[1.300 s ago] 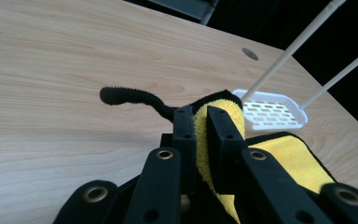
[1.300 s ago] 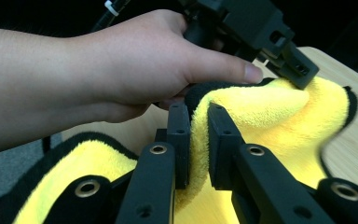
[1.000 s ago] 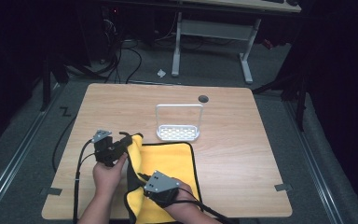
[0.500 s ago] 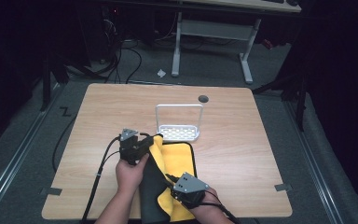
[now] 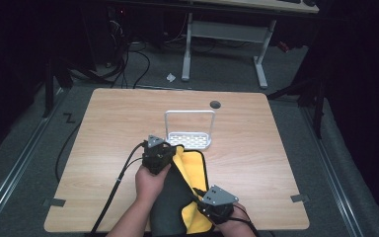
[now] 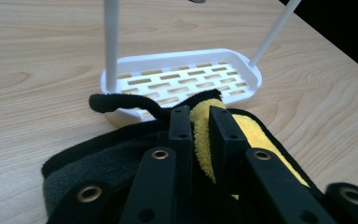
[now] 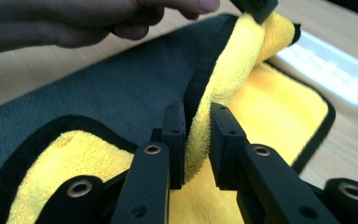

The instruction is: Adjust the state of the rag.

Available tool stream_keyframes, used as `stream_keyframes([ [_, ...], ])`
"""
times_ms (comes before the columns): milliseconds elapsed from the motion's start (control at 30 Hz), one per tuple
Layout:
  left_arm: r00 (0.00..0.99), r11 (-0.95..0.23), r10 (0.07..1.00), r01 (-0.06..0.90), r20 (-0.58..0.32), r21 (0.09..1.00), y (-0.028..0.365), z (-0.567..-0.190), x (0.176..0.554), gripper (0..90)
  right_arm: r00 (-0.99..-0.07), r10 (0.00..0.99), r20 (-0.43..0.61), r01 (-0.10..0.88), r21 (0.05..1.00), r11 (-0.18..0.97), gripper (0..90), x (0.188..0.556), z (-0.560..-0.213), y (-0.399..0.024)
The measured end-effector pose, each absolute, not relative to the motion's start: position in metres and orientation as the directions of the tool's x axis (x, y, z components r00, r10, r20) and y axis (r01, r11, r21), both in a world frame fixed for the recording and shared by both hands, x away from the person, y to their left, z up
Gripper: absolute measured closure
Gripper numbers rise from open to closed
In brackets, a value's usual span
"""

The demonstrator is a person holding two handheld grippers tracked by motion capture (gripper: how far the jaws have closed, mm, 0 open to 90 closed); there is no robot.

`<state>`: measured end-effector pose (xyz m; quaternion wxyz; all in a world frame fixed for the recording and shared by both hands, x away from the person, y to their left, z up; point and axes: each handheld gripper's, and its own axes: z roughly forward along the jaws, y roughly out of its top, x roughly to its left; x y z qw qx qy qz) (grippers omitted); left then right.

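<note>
A yellow-and-grey cloth [image 5: 187,192] is lying at the near middle of the table [image 5: 103,123], its long axis running near to far, its far end touching the white rack [image 5: 190,139]. The left gripper [image 5: 164,153] is pinching the far corner of the raised edge; the right gripper [image 5: 200,206] is pinching the same edge nearer the person. Both jaw pairs have just been opening slightly, the fold between them. The left hand is nearer the rack, which lies just beyond it.
</note>
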<state>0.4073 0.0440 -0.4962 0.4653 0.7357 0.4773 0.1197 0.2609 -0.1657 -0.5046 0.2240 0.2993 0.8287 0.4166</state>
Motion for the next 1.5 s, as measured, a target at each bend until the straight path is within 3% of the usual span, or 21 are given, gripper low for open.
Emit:
stream_keyframes([
  [200, 0.533, -0.127, 0.803, 0.590, -0.266, 0.797, 0.035, -0.497, 0.409, 78.6, -0.712, 0.693, -0.113, 0.330, 0.817, 0.472, 76.5, 0.260, -0.509, -0.173],
  [300, 0.547, -0.122, 0.786, 0.593, -0.287, 0.796, 0.027, -0.498, 0.411, 76.0, -0.696, 0.710, -0.109, 0.340, 0.821, 0.459, 68.6, 0.259, -0.507, -0.176],
  [433, 0.588, -0.113, 0.742, 0.585, -0.323, 0.803, 0.016, -0.498, 0.409, 57.7, -0.664, 0.740, -0.111, 0.327, 0.847, 0.420, 59.3, 0.258, -0.500, -0.183],
  [600, 0.612, -0.109, 0.720, 0.566, -0.328, 0.817, 0.015, -0.493, 0.403, 48.3, -0.651, 0.752, -0.105, 0.334, 0.850, 0.408, 58.6, 0.262, -0.501, -0.186],
  [1233, 0.592, -0.145, 0.755, 0.570, -0.282, 0.809, 0.110, -0.512, 0.355, 47.7, -0.673, 0.732, -0.109, 0.355, 0.820, 0.449, 60.1, 0.268, -0.512, -0.177],
  [1500, 0.593, -0.190, 0.766, 0.579, -0.249, 0.793, 0.112, -0.522, 0.355, 61.2, -0.642, 0.764, -0.073, 0.404, 0.814, 0.417, 65.4, 0.291, -0.516, -0.182],
])
